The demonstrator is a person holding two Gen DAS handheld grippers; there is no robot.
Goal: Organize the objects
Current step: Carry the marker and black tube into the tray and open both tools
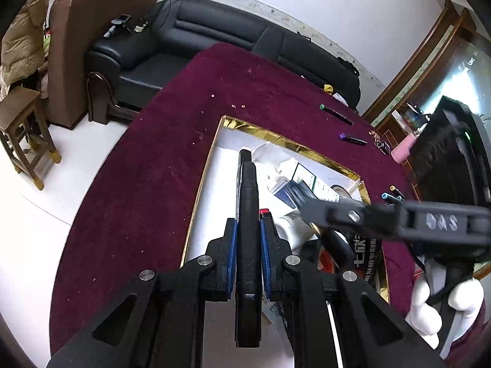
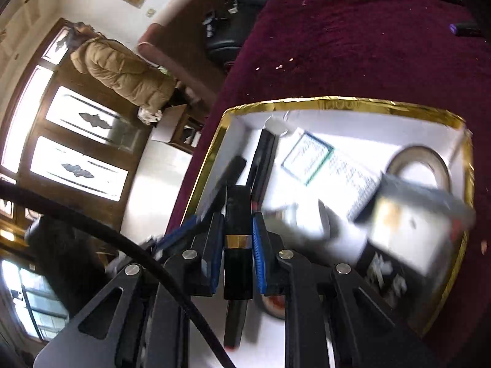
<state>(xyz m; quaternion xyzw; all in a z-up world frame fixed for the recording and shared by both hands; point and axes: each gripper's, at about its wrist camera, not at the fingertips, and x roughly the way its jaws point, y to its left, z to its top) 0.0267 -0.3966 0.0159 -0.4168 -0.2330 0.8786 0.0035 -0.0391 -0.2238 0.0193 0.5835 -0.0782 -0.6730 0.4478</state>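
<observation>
Left wrist view: left gripper (image 1: 248, 230) is clamped on a black marker (image 1: 248, 208), held lengthwise between the blue pads (image 1: 232, 245), tip pointing forward over the gold-rimmed box (image 1: 199, 184).
Right wrist view: right gripper (image 2: 237, 242) is clamped on a black pen with a gold band (image 2: 237, 239), pinched between its blue pads (image 2: 257, 242); picture is motion-blurred.
Box: white inside, gold foil rim, set on the maroon cloth (image 1: 138, 168).
Box contents: small cartons (image 1: 300, 181), a tape roll (image 2: 420, 165), a white bottle (image 1: 291, 230) and a black packet with white print (image 1: 365, 254) are seen; the rest is too blurred to tell.
Outside box: green-capped marker (image 1: 336, 113) and purple-capped marker (image 1: 353, 139) lie on the cloth beyond the far rim, well apart from both grippers.
More markers: a few lie near the right rim (image 1: 392, 194), partly hidden by the right gripper (image 1: 399, 217).
Background: black sofa (image 1: 184, 40), wooden stool (image 1: 24, 132).
</observation>
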